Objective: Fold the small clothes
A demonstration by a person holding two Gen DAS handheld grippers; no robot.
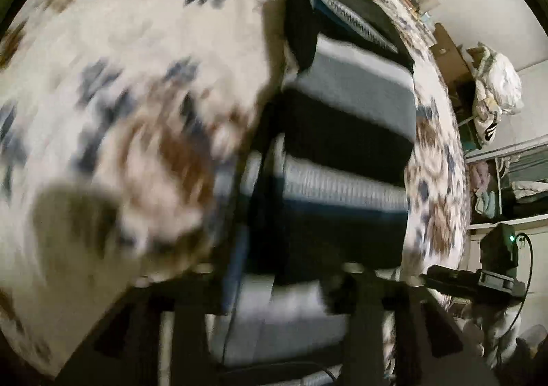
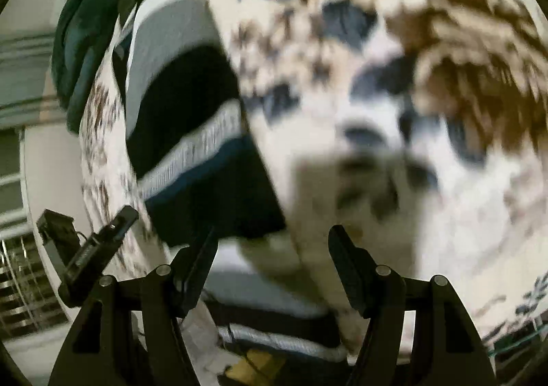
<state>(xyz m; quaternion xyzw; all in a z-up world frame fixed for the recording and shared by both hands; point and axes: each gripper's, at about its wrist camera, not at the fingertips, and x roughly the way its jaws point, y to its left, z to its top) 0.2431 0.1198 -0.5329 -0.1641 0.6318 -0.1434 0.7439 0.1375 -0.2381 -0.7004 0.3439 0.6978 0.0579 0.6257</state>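
floral bedspread (image 1: 120, 78), cluttered shelves (image 1: 513, 180)

bed, floral cover (image 1: 137, 78) | on it: striped garment (image 1: 349, 132), seemingly folded
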